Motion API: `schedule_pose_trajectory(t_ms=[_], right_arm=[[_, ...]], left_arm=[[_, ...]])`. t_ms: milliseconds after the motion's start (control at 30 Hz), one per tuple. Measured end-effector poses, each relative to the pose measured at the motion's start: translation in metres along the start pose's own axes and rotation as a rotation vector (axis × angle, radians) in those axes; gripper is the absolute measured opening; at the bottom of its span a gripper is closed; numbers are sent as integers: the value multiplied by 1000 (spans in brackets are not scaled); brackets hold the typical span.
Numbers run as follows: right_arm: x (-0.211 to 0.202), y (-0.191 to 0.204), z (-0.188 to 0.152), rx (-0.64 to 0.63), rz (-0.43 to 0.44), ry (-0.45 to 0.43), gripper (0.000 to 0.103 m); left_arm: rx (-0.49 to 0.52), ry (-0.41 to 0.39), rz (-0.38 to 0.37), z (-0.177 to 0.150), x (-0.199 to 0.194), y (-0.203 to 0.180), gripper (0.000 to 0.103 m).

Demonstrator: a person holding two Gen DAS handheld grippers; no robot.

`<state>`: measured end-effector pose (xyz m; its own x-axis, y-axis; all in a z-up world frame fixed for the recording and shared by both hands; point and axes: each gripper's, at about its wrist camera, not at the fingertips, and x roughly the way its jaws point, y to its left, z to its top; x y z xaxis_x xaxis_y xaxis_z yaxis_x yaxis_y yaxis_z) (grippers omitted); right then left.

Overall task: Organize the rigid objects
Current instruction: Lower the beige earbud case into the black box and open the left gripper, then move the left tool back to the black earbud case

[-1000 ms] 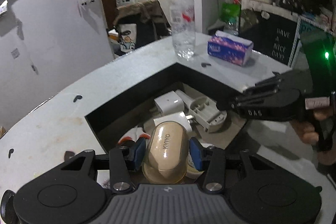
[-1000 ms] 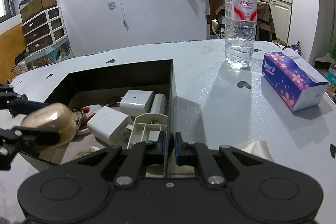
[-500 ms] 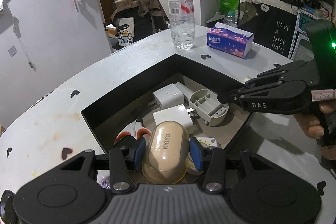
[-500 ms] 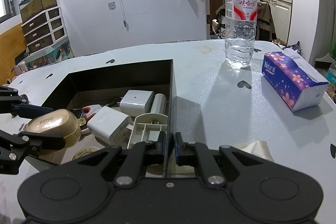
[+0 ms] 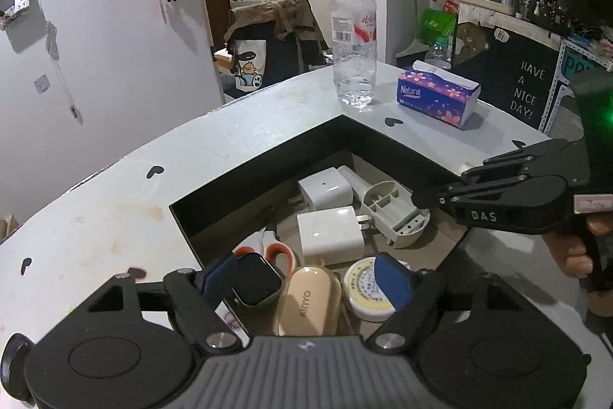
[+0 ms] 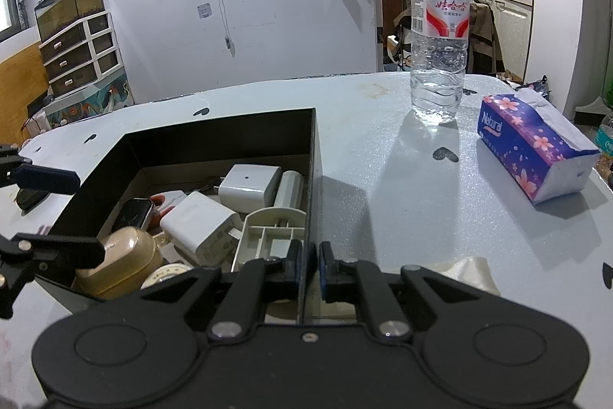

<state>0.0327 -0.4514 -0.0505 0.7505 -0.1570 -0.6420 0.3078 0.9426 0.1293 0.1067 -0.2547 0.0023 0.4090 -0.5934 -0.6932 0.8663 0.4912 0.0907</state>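
Hovering over the near corner of the black open-topped box (image 5: 268,156), the left gripper (image 5: 306,278) has its blue-padded jaws opening, and the tan oval earbud case marked KINYO (image 5: 308,299) lies loose between them on the box floor, touched by neither pad. Just beside the case sit one dark square smartwatch face (image 5: 254,278) and one round white-and-yellow tin (image 5: 364,288). Behind those lie one pair of orange-handled scissors (image 5: 279,250), two white plug chargers (image 5: 329,234), one grey plastic compartment shell (image 5: 394,211) and one white cylinder (image 5: 352,177), all inside the same box. The right gripper (image 6: 310,265) is pinched tight on the box's thin right wall at its near end, one pad inside and one outside; the hand (image 5: 574,255) holding it shows at the edge of the left view. The box rests on a pale grey table (image 6: 383,179) dotted with small black heart marks. Farther back stand one clear plastic water bottle with a red-and-white label (image 6: 438,37) and, to its right, one purple flowered tissue pack (image 6: 532,148), near each other but apart. A crumpled cream scrap (image 6: 471,269) lies close by the right gripper.
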Motion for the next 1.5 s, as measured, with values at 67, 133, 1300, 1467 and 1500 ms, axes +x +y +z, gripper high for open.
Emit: schedule_pose_trajectory(t_ms=[67,133,1300,1467,1500], right_arm=[[0,0,0,0,1,0,9],[0,0,0,0,0,0,9],[0,0,0,0,0,0,9],[0,0,0,0,1,0,9],[0,0,0,-1,0,0,9]], left_arm=[[-6,6,-10,0,-1,-1,79],[-11,10,-21,-1,-2,-3,79],[-590,-212,447,-39,-64,113,103],[-809,-155,541,-69,-55,165,103],[-837,-142,563,-73,-51,172,103]])
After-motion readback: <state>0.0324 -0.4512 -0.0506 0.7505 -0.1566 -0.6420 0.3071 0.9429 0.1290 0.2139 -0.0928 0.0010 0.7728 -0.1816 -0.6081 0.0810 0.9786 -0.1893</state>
